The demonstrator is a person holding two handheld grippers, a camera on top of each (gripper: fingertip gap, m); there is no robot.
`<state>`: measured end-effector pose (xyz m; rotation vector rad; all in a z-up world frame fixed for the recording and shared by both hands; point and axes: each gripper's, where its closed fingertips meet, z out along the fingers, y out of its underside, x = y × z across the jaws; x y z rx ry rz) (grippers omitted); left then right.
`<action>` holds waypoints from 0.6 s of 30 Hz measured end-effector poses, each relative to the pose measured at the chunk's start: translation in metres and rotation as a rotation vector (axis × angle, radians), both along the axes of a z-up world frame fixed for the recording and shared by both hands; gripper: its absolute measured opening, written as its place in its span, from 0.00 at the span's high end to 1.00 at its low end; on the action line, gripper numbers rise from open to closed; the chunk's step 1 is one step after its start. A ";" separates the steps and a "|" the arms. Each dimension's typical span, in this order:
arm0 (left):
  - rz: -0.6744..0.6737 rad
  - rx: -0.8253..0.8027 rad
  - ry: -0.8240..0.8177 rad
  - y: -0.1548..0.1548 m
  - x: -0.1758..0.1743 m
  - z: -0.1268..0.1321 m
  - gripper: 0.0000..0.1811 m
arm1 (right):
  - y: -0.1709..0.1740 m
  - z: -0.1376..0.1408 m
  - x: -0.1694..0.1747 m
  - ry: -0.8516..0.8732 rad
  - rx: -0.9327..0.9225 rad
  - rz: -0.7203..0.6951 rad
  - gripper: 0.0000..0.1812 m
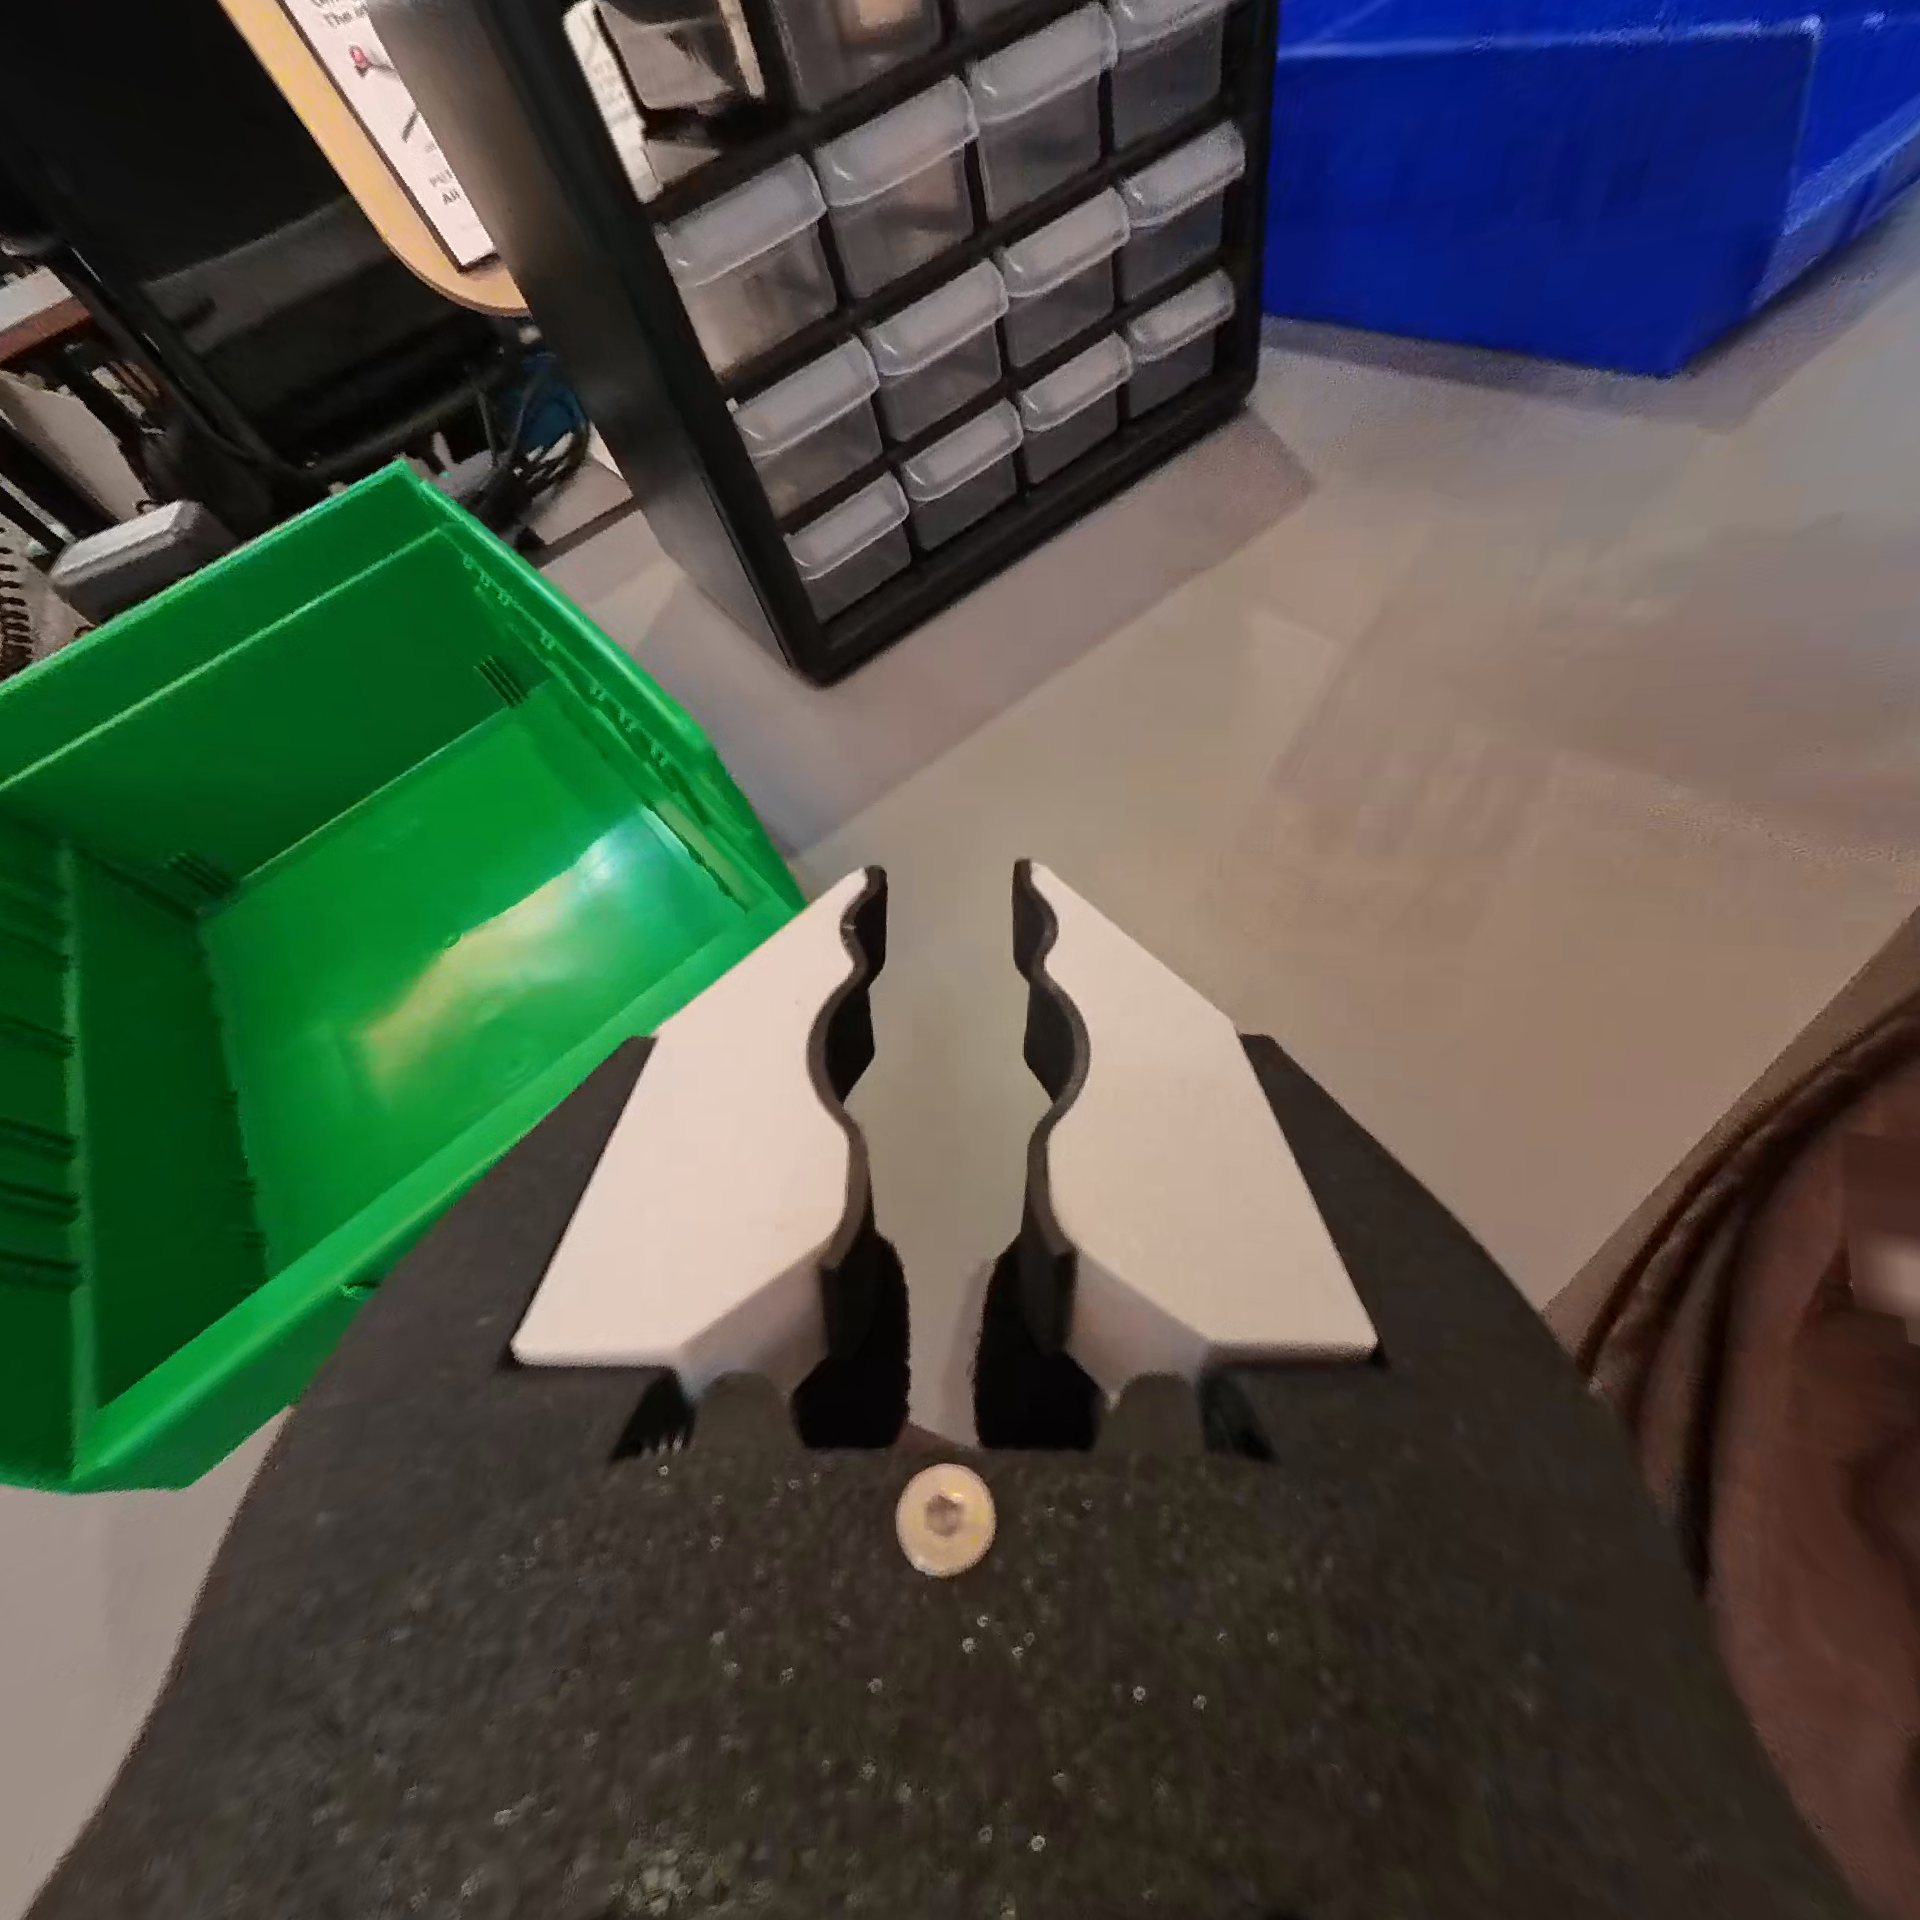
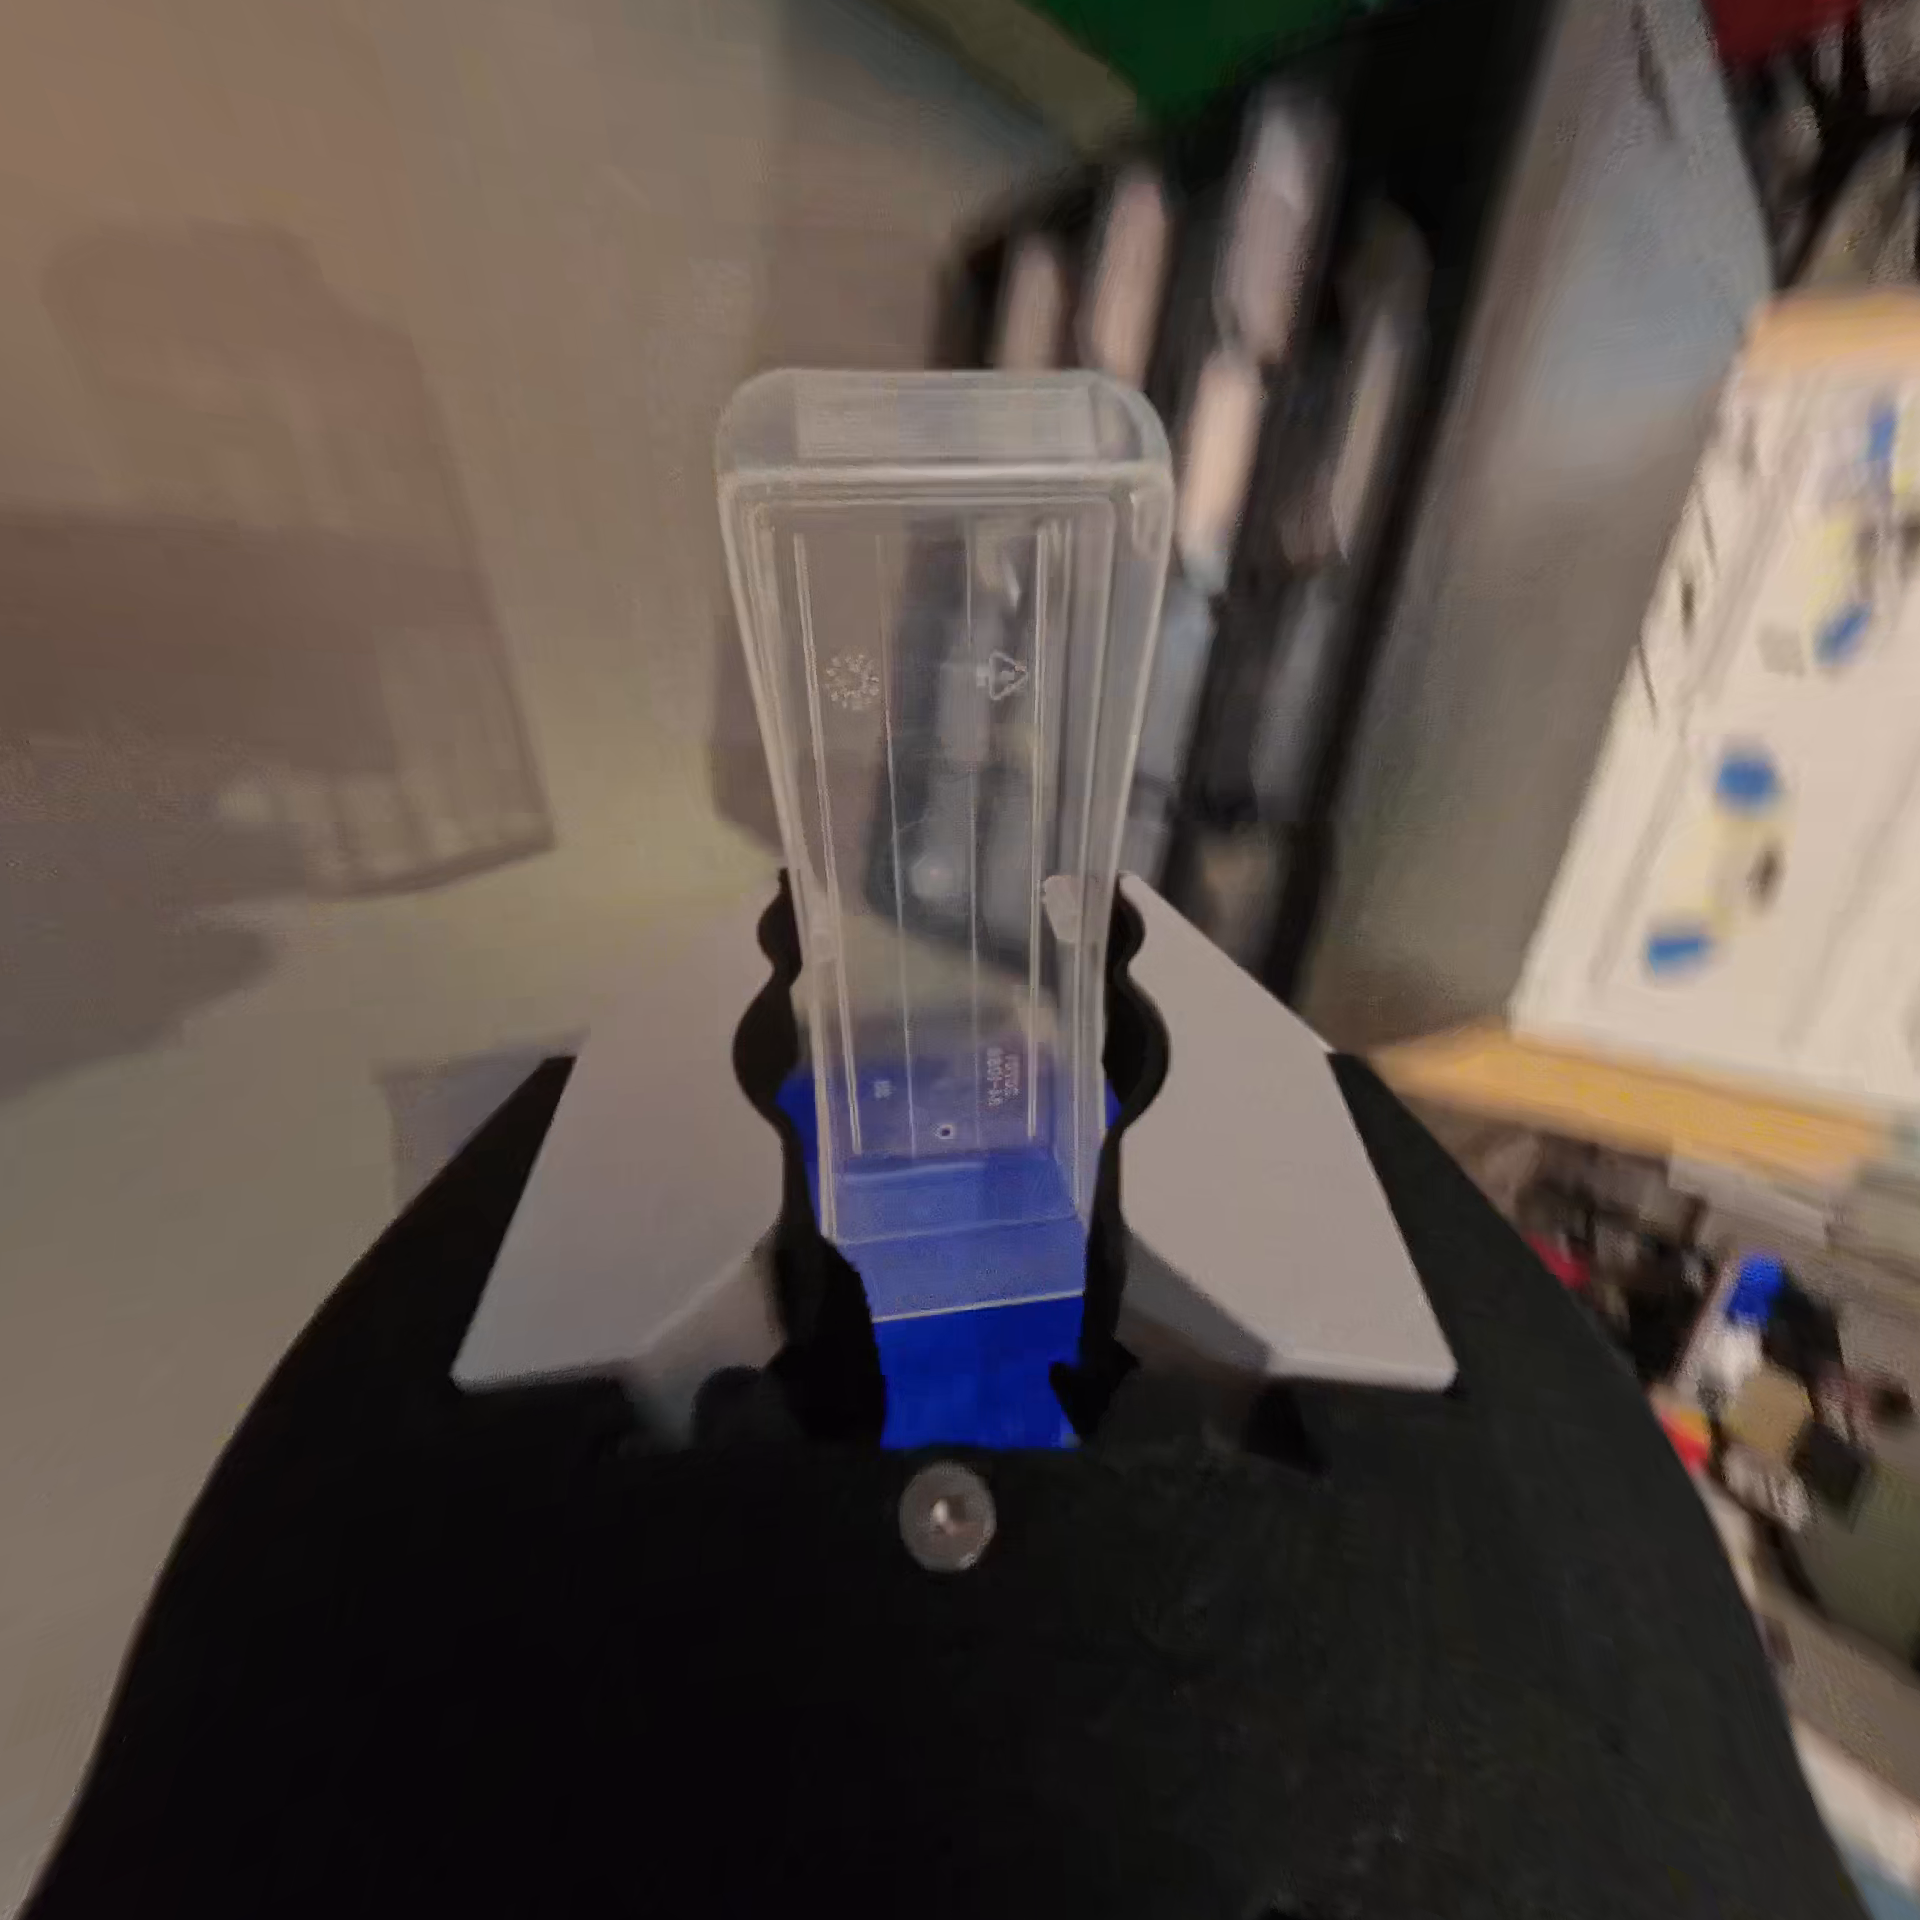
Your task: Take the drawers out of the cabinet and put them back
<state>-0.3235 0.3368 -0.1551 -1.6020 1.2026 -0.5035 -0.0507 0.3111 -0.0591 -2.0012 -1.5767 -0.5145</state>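
We hold the left gripper (image 1: 950, 883) above the pale grey counter (image 1: 1455, 727), its jaws slightly spread with nothing between them and bare counter showing through the narrow gap. Ahead stands the black cabinet (image 1: 925, 312), its rows of clear drawers (image 1: 940, 348) pushed in across the part we can see; the upper rows run out of view. A stretch of open counter separates the jaws from the cabinet's foot. To the left, a green bin (image 1: 343, 987) sits tilted, its near right corner just beside our left finger, its inside bare. A blue bin (image 1: 1558, 187) stands to the right of the cabinet, close by its side, with clear counter in front of it. A dark, blurred sleeve (image 1: 1787, 1299) fills the lower right edge past the counter's rim.

In the right wrist view, we carry the right gripper (image 2: 951, 925) with its jaws pinching one clear drawer (image 2: 940, 665) by its long side walls, well out of the cabinet. The drawer points away from the camera, its rounded far end clear of the fingertips. Everything behind it is smeared by motion blur; dark cabinet framing appears at upper right.
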 end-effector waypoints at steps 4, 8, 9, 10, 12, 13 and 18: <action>-0.088 -0.118 0.018 -0.025 0.021 -0.011 0.84 | -0.014 0.015 0.152 -0.167 0.043 -0.262 0.68; -0.193 -0.103 -0.002 -0.047 0.047 -0.010 0.84 | -0.004 -0.057 0.246 -0.079 -0.057 -0.384 0.67; -0.213 -0.084 0.021 -0.050 0.051 -0.014 0.84 | 0.003 -0.077 0.264 -0.081 -0.064 -0.401 0.67; -0.224 -0.057 0.046 -0.051 0.055 -0.018 0.85 | 0.009 -0.097 0.280 -0.090 -0.075 -0.419 0.67; -0.231 -0.028 0.078 -0.050 0.060 -0.024 0.85 | 0.024 -0.128 0.293 -0.088 -0.095 -0.419 0.67; -0.232 -0.032 0.085 -0.051 0.062 -0.026 0.85 | 0.031 -0.137 0.298 -0.113 -0.103 -0.425 0.67; -0.190 -0.041 0.076 -0.043 0.060 -0.025 0.85 | 0.050 -0.163 0.295 -0.151 -0.232 -0.412 0.67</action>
